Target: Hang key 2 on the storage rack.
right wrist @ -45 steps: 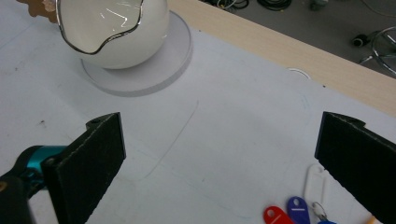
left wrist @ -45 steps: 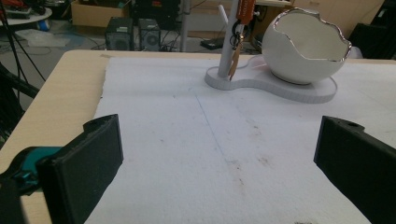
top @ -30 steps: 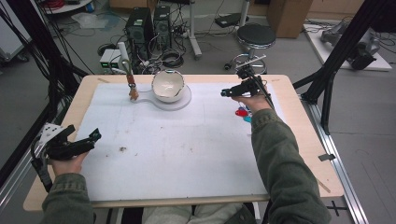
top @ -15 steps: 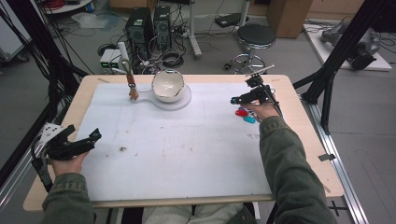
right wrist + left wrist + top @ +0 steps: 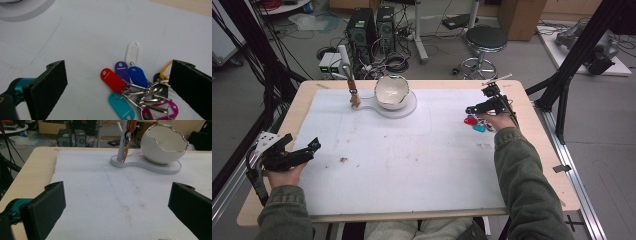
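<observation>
The white mat (image 5: 412, 150) covers most of the tabletop (image 5: 302, 100), and far ahead of the left tongs (image 5: 304, 150) the cracked-egg bowl (image 5: 391, 91) sits on its white stand (image 5: 404, 107), a small post (image 5: 122, 142) beside it with a tag (image 5: 354, 97) hanging off it. The left tongs hold position at the near left edge, unchanged over the last second, jaws spread wide and empty, nothing between them but bare mat.

The action is on the other side. The right tongs (image 5: 472, 110) have swung away from the middle of the tabletop over the last second, out toward the right edge and down, and now hover right over the bunch of key tags (image 5: 135, 92). Jaws are released, wide apart, gripping nothing. In the right gripper view the bunch lies flat on the mat between the jaws and a little toward the right one: red tag (image 5: 113, 80), purple tag (image 5: 121, 71), blue tag (image 5: 138, 76), teal tag (image 5: 121, 106), magenta tag (image 5: 160, 110), a yellow one (image 5: 165, 71) tucked against the right jaw, and a white tag (image 5: 132, 53) just beyond the rest.

That reads as a lined-up pick; the metal clips (image 5: 145, 96) look like the tricky part to pinch cleanly.
</observation>
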`<control>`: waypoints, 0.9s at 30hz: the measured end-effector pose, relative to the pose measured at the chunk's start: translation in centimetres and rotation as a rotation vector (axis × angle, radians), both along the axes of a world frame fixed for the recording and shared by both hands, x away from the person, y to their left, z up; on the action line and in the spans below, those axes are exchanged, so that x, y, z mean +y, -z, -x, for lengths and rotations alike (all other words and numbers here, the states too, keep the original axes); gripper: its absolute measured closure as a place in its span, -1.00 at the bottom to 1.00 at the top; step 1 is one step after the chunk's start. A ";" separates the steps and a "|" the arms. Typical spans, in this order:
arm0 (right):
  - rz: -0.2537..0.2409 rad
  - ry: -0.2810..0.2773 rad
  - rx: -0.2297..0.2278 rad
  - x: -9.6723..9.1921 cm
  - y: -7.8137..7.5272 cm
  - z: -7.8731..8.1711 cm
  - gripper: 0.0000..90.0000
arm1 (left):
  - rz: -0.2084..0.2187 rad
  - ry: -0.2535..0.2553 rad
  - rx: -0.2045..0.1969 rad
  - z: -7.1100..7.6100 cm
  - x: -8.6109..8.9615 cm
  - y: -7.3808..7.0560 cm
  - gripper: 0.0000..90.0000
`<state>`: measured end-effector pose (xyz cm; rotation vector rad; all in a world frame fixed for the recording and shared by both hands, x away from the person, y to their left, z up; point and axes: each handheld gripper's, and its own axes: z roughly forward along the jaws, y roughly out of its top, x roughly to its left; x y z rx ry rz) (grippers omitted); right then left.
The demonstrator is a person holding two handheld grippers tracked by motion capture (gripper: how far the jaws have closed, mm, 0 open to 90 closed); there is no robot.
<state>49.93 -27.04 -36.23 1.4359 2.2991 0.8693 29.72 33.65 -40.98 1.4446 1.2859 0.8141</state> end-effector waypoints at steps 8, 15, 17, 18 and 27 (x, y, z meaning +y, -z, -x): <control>0.009 0.016 0.014 -0.3 1.0 -0.8 -0.98 | -0.004 0.003 0.000 0.0 -0.1 0.0 -0.96; 0.043 0.042 0.038 -0.3 2.4 -1.8 -0.90 | -0.007 0.005 0.001 0.0 -0.1 0.0 -0.96; 0.047 0.040 0.037 -0.3 2.6 -1.9 -0.89 | -0.006 0.004 0.000 0.0 -0.1 0.0 -0.96; 0.058 0.041 0.035 -0.2 2.8 -2.0 -0.86 | -0.007 0.005 0.000 0.0 -0.1 0.0 -0.96; 0.151 0.065 0.041 0.3 3.8 -2.2 -0.50 | -0.008 0.008 0.001 0.0 -0.1 0.0 -0.96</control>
